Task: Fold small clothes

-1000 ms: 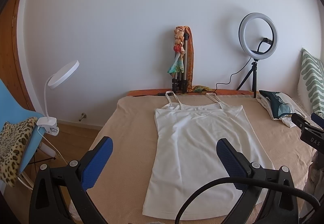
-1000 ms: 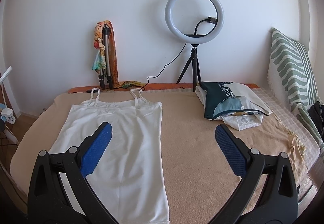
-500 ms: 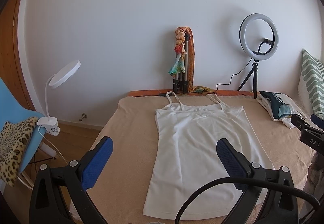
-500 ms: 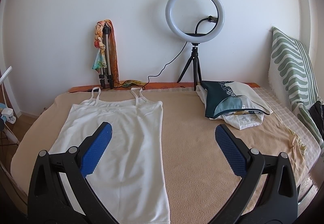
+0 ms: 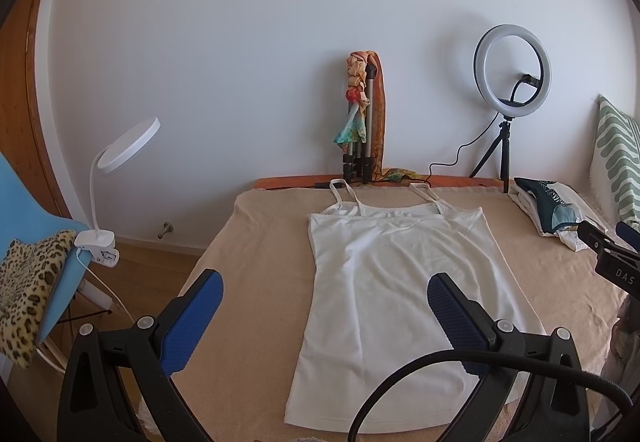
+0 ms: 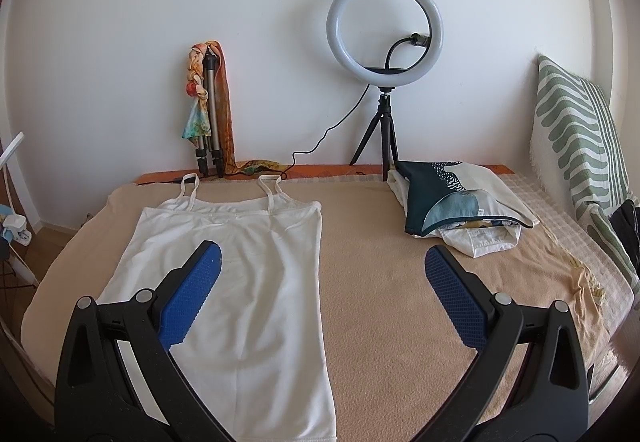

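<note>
I hold both tools above the near end of the bed [image 6: 380, 282], and neither one touches anything. My left gripper [image 5: 324, 298] has its blue pads spread wide with nothing between them, and my right gripper [image 6: 322, 270] is spread wide in the same way.

The white camisole [image 5: 400, 282] lies flat on the beige cover, face up. Its long axis runs straight away from me: the hem is the near edge and the two thin straps [image 5: 344, 194] point to the far wall. In the left view the garment sits almost in the middle between my pads, a little toward the right one. In the right view it lies to the left, under the left pad only.

I judge that the left tool is the nearer one to the hem, and the right tool must go sideways to reach the other bottom corner. A pile of other clothes [image 6: 456, 202] rests well apart, on the right side.
</note>
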